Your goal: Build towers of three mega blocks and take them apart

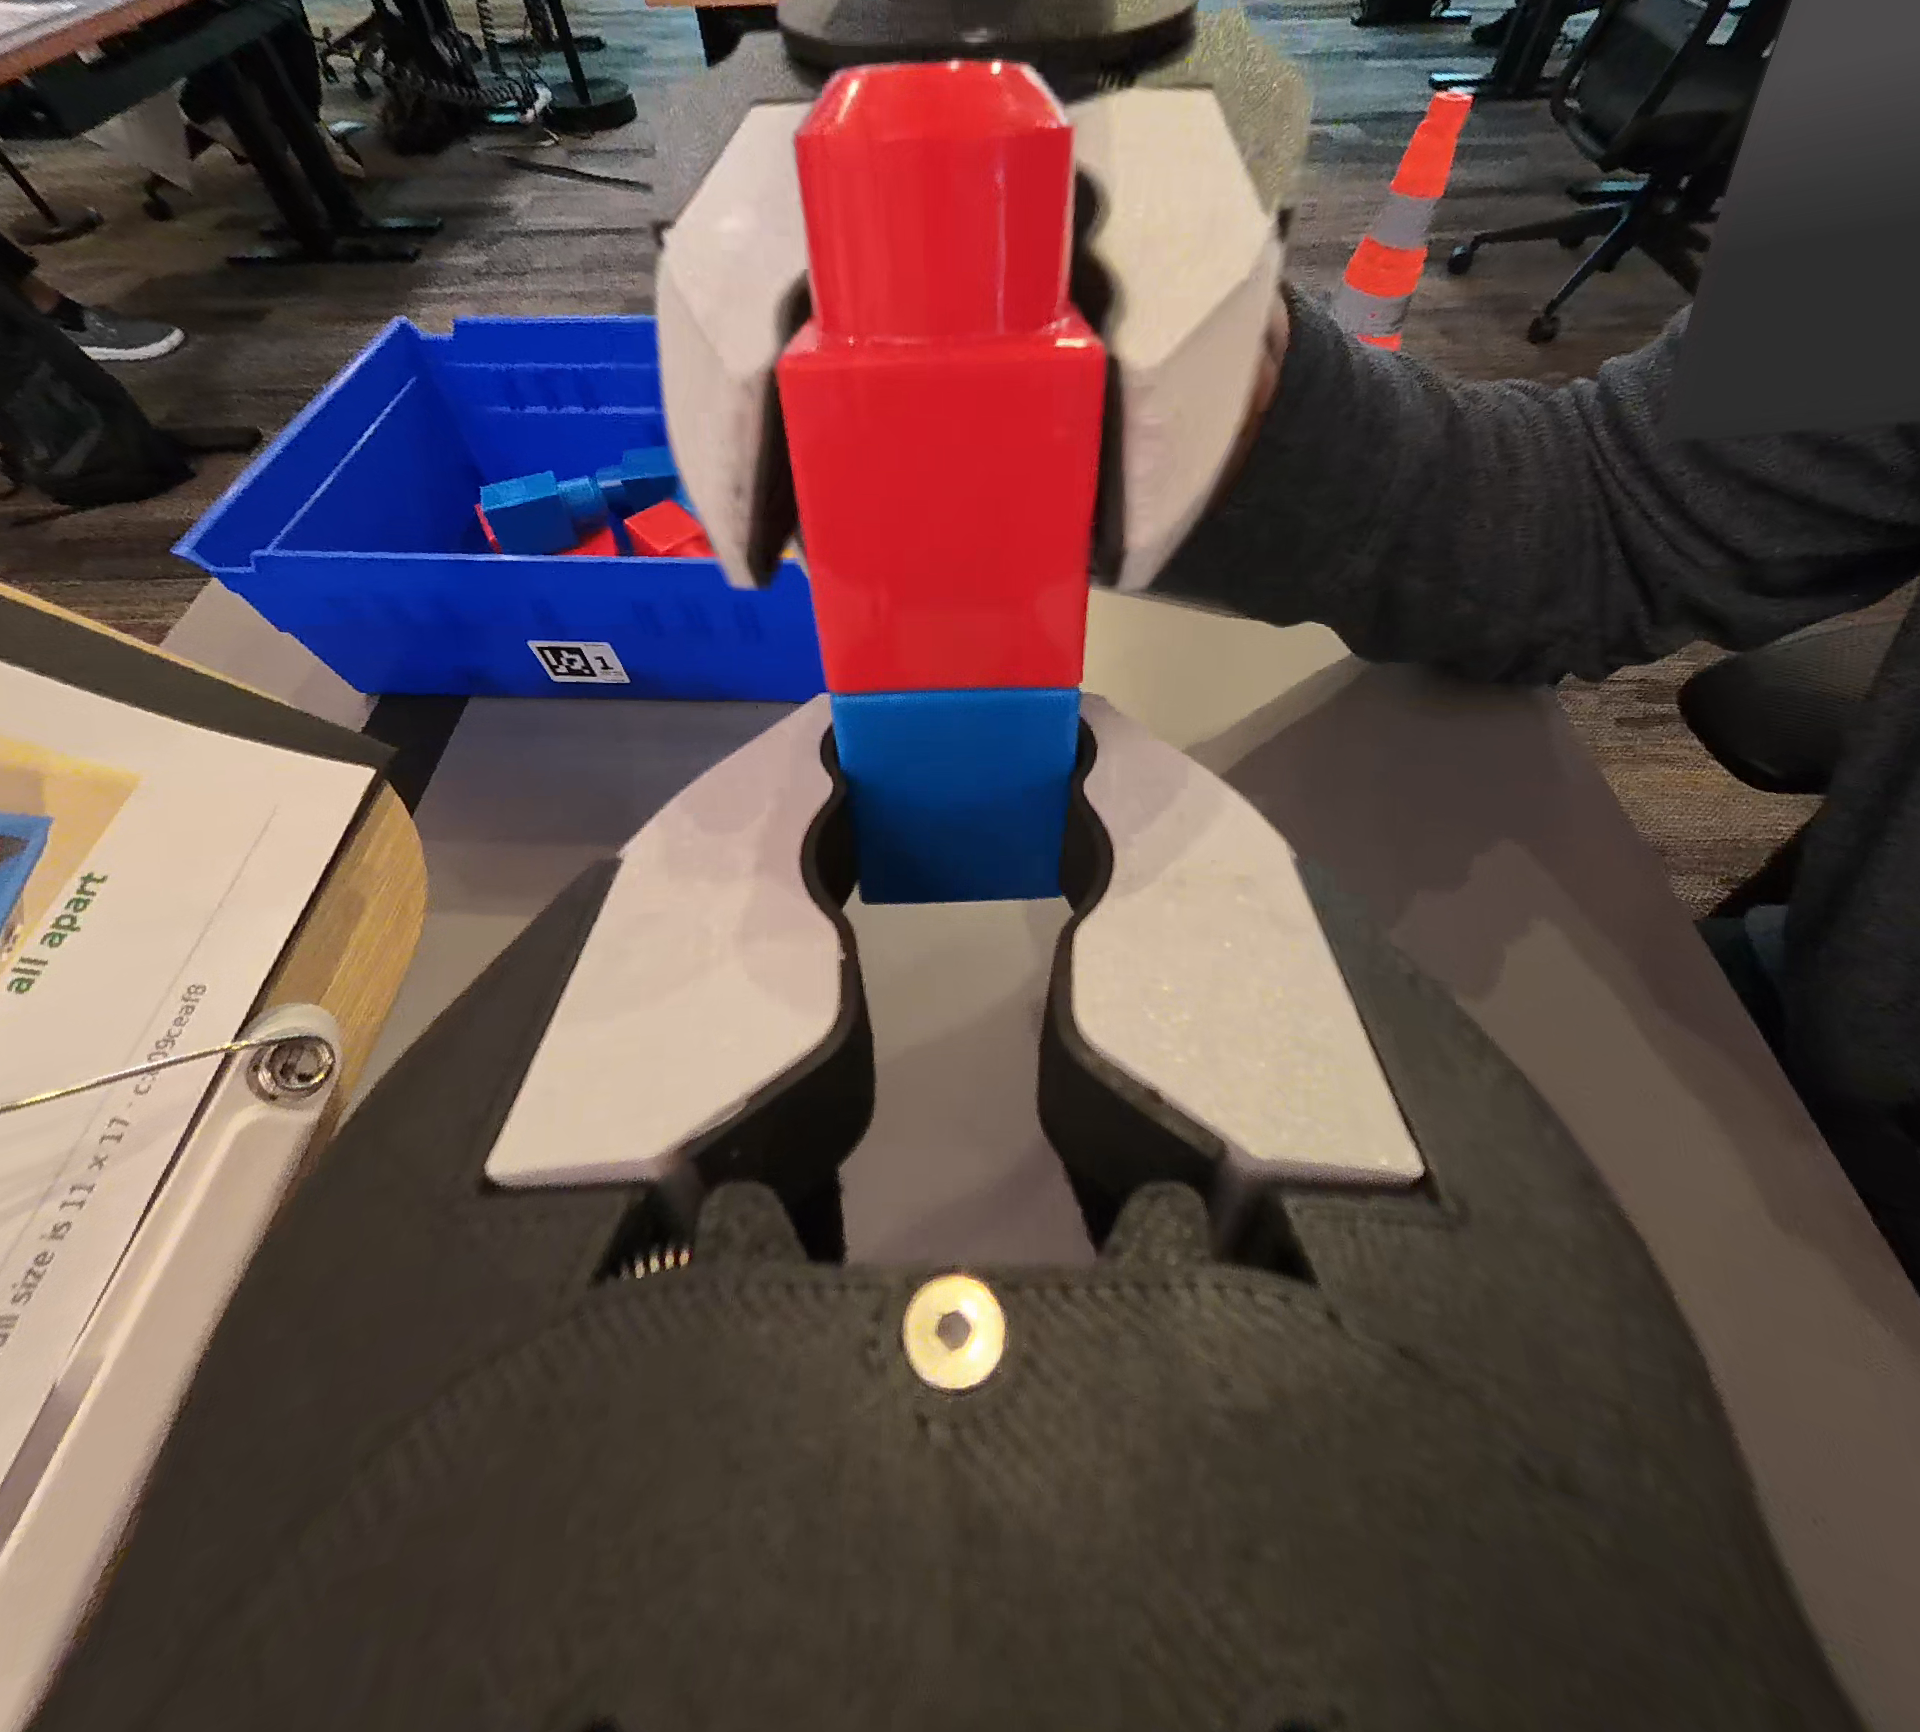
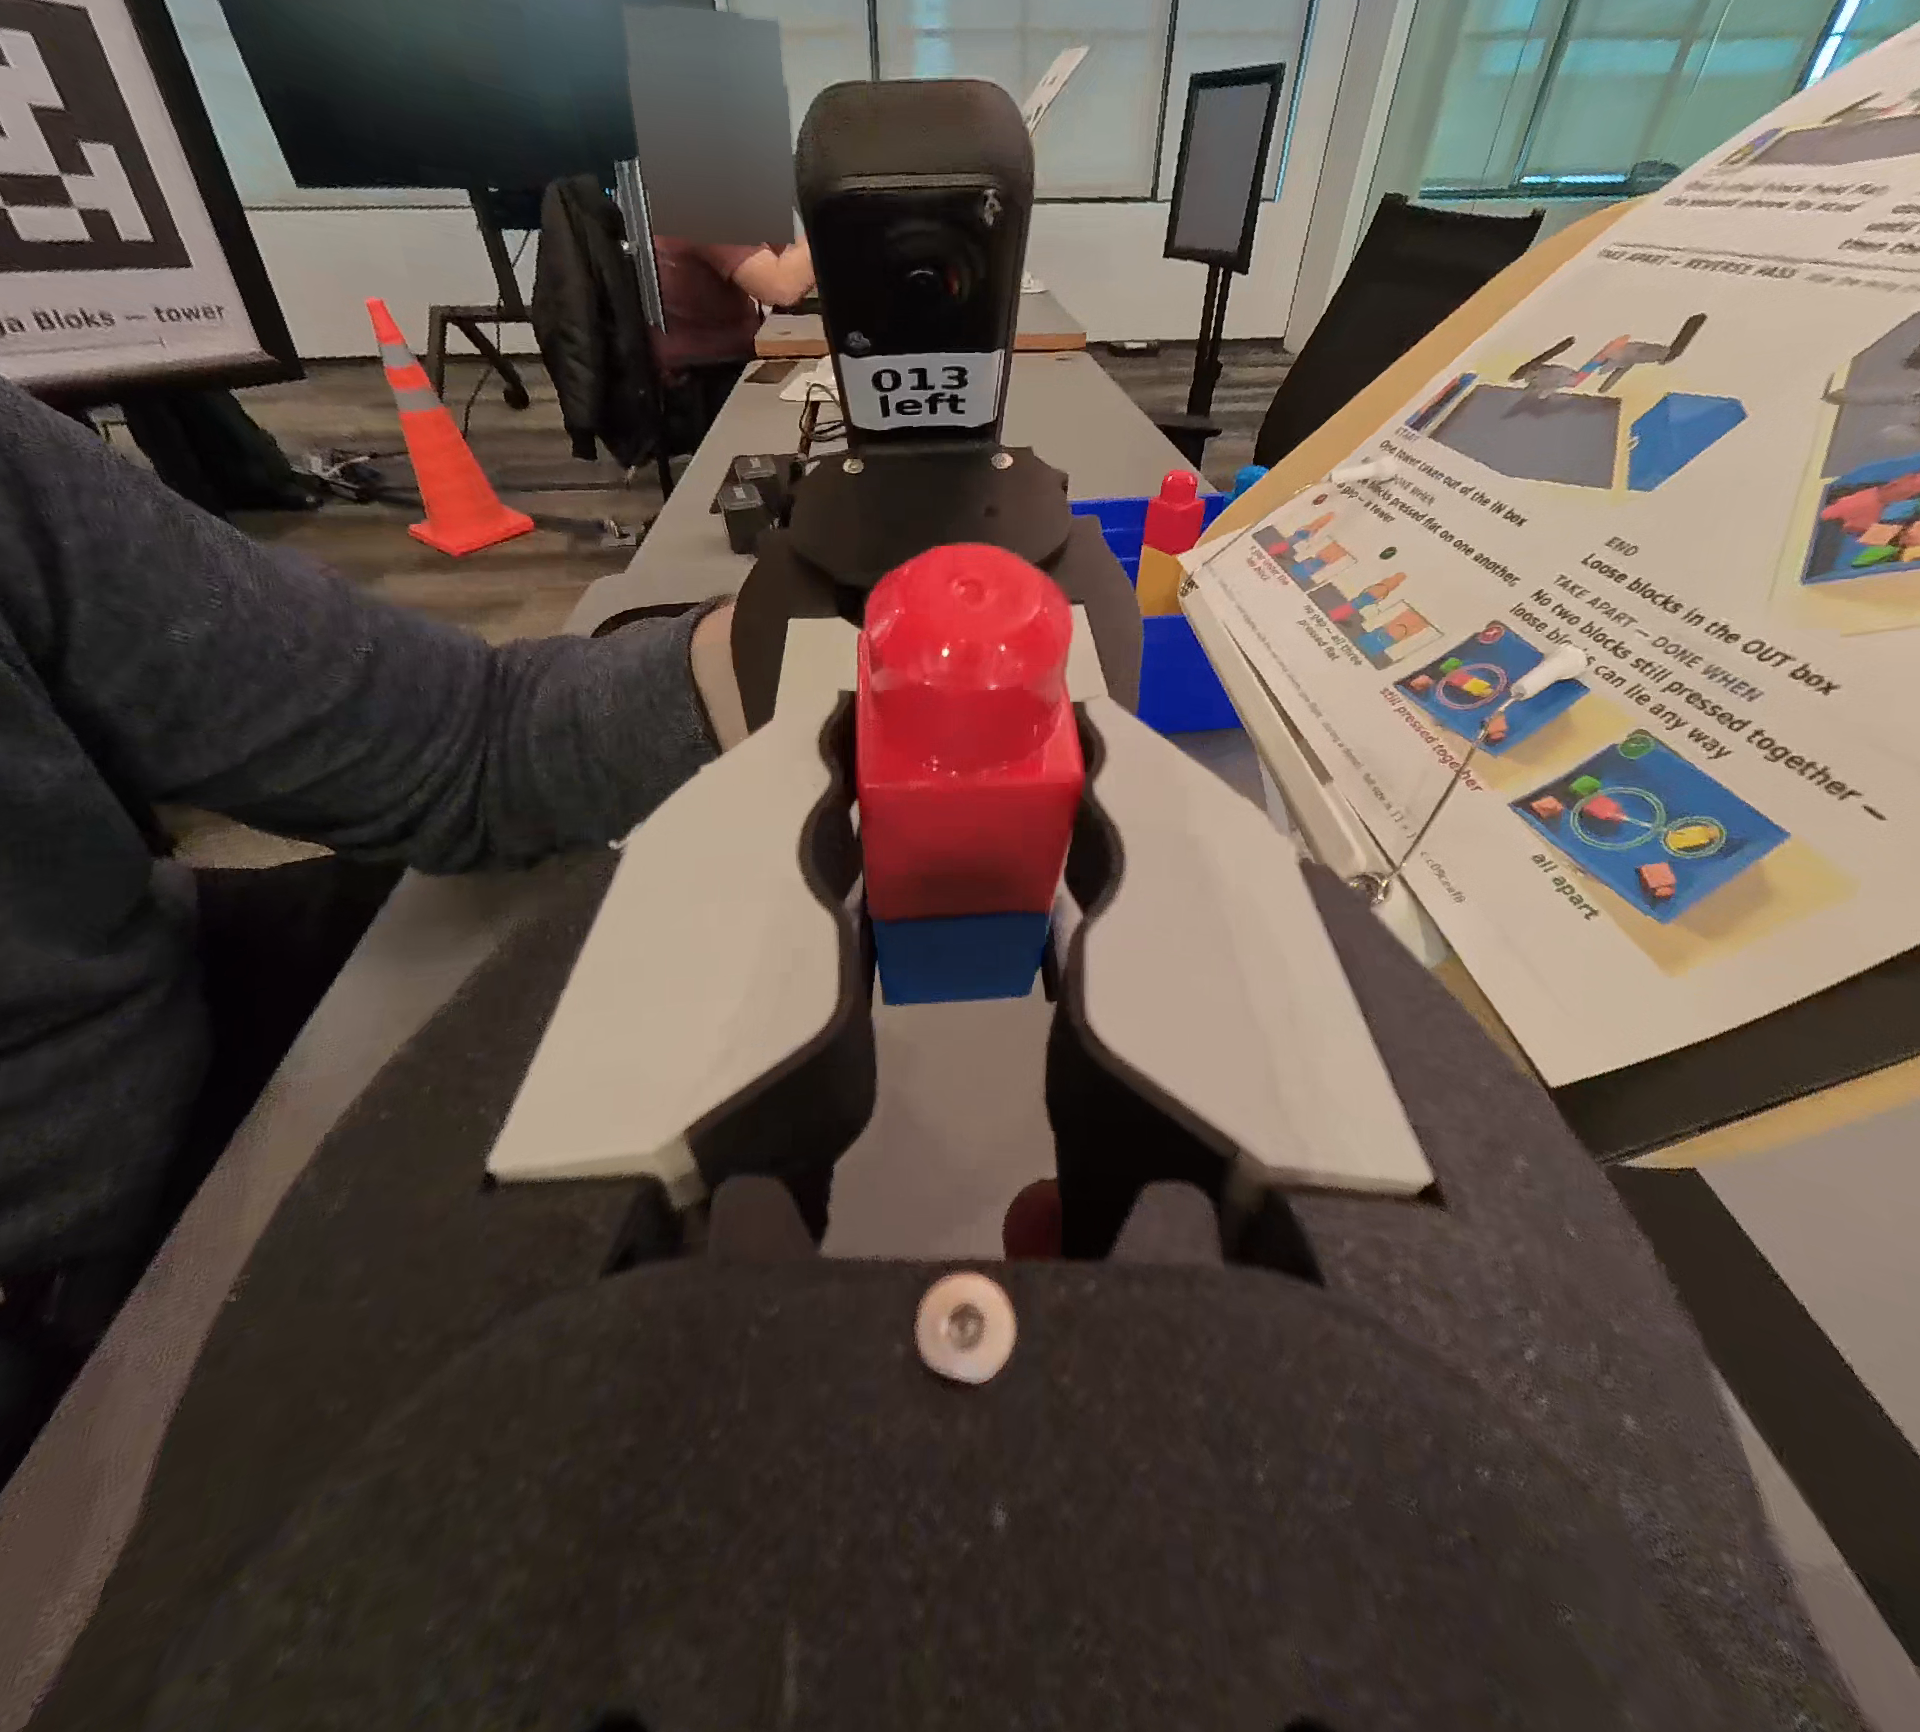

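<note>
A red mega block [image 1: 940,519] sits pressed on a blue mega block [image 1: 956,799], forming a short upright stack held above the grey table [image 1: 1455,851]. My left gripper [image 1: 956,768] is shut on the blue block at the bottom. My right gripper [image 1: 940,539] reaches in from the far side and is shut on the red block's sides. In the right wrist view the right gripper [image 2: 961,747] clamps the red block [image 2: 966,809], its round stud facing up, with the blue block [image 2: 961,955] just below. The left gripper's fingertips are hidden behind the stack there.
A blue bin [image 1: 416,602] with loose red and blue blocks [image 1: 582,519] stands at the table's far left. A second blue bin [image 2: 1184,685] holds a standing tower [image 2: 1174,529]. An instruction sheet on a wooden board [image 2: 1662,643] leans close by. An orange cone [image 2: 447,456] stands on the floor. About 6 centimetres separates my left fingertips from my right.
</note>
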Available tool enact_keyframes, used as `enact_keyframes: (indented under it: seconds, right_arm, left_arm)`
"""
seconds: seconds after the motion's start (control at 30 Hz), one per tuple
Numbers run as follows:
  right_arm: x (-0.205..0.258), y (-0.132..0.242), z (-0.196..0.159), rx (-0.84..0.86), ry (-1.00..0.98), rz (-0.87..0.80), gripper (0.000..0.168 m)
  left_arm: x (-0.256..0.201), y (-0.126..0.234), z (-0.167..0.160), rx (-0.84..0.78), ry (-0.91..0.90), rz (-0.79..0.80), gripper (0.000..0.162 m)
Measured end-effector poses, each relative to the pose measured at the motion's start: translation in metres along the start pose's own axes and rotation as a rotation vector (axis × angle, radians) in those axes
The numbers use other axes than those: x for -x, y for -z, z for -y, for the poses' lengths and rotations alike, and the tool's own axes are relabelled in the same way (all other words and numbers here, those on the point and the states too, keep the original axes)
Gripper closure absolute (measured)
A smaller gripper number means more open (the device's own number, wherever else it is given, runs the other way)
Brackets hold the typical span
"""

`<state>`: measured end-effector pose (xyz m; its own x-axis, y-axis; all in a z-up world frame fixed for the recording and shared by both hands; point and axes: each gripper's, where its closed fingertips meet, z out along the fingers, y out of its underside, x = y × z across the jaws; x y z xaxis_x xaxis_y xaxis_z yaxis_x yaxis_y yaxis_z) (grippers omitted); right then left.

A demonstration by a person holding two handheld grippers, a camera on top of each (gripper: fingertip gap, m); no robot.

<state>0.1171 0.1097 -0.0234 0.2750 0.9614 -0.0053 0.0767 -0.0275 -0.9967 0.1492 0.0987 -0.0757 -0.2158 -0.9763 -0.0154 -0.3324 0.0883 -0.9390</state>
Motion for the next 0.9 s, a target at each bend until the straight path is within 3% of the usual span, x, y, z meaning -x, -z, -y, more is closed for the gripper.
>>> enact_keyframes:
  seconds: [0.37,0.47,0.7,0.9]
  right_arm:
    - [0.003,0.001,0.007,0.013,0.053,-0.04,0.132]
    - [0.001,0.021,0.035,-0.152,0.019,-0.044,0.132]
    - [-0.058,0.093,0.029,-0.062,0.057,-0.396,0.132]
    - [-0.126,0.172,-0.018,0.05,-0.1,-0.723,0.132]
  left_arm:
    - [-0.005,0.002,0.004,-0.013,0.021,-0.025,0.126]
    - [0.004,-0.004,-0.019,0.108,-0.005,0.034,0.126]
    - [-0.003,-0.013,-0.018,0.1,-0.001,-0.002,0.127]
    - [-0.002,-0.01,-0.017,0.098,0.001,0.005,0.127]
